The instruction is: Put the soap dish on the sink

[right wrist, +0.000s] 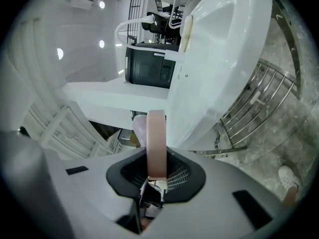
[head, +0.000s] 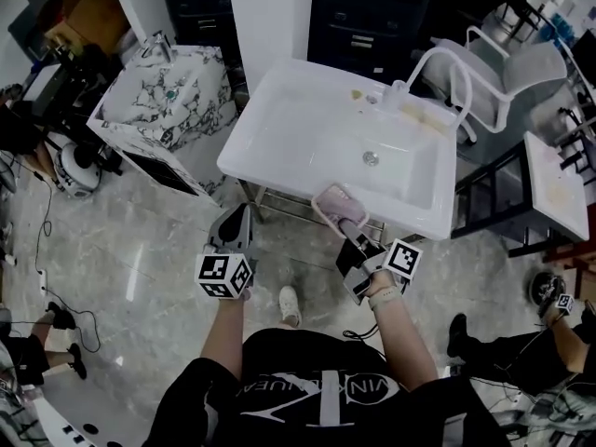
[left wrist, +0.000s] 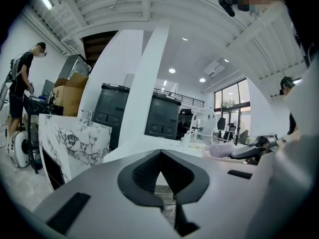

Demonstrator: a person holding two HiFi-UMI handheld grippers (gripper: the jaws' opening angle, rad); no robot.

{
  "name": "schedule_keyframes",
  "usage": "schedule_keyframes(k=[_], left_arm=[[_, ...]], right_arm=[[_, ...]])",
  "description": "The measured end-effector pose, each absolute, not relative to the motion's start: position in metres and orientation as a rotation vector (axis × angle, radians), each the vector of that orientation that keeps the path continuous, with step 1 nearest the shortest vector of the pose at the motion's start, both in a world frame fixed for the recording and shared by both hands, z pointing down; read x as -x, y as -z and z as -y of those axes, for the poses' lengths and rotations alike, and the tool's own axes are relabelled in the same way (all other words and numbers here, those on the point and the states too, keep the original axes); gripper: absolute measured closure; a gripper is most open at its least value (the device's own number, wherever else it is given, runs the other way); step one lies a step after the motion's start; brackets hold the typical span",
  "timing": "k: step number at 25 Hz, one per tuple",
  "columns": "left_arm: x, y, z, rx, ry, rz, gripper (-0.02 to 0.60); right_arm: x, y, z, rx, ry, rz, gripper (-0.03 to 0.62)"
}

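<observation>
The soap dish (head: 337, 206) is pale pink and hangs just in front of the white sink's (head: 298, 128) near rim. My right gripper (head: 347, 234) is shut on it. In the right gripper view the soap dish (right wrist: 156, 143) stands edge-on between the jaws, with the sink (right wrist: 224, 59) tilted ahead at the right. My left gripper (head: 235, 223) is held to the left, below the sink's near left corner. Its jaws (left wrist: 160, 153) meet at the tips with nothing between them. The left gripper view also catches the dish (left wrist: 222, 150) at the right.
A white faucet (head: 438, 63) stands at the sink's back right. A marble-patterned basin cabinet (head: 168, 96) is at the left and a steel rack (right wrist: 259, 103) under the sink. Another person (head: 521, 343) crouches at the lower right. My shoe (head: 290, 304) is on the floor.
</observation>
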State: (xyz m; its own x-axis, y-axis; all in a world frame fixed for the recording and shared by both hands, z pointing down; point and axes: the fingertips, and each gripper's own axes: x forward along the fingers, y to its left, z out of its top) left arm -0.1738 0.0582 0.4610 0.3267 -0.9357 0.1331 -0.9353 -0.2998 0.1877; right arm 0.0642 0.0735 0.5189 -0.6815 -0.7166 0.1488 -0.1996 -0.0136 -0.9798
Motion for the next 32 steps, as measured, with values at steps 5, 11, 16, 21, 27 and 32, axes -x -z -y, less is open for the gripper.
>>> schedule_keyframes(k=[5, 11, 16, 21, 27, 32], left_arm=[[0.184, -0.461, -0.023, -2.383, -0.003, 1.662, 0.566], [0.194, -0.464, 0.018, -2.398, -0.006, 1.635, 0.566], [0.192, -0.465, 0.050, -2.389, 0.018, 1.615, 0.567], [0.185, -0.462, 0.091, -2.403, 0.049, 1.588, 0.568], [0.180, -0.461, 0.151, -2.410, 0.053, 1.581, 0.568], [0.170, -0.459, 0.201, -2.418, 0.055, 1.586, 0.568]], right_arm=[[-0.058, -0.517, -0.046, 0.972, 1.715, -1.847, 0.523], [-0.048, -0.521, -0.009, 0.990, 1.711, -1.831, 0.523], [-0.043, -0.524, 0.026, 0.997, 1.721, -1.847, 0.523], [-0.037, -0.519, 0.074, 0.964, 1.720, -1.878, 0.523], [-0.034, -0.520, 0.138, 0.950, 1.732, -1.893, 0.523], [-0.032, -0.522, 0.188, 0.947, 1.757, -1.934, 0.523]])
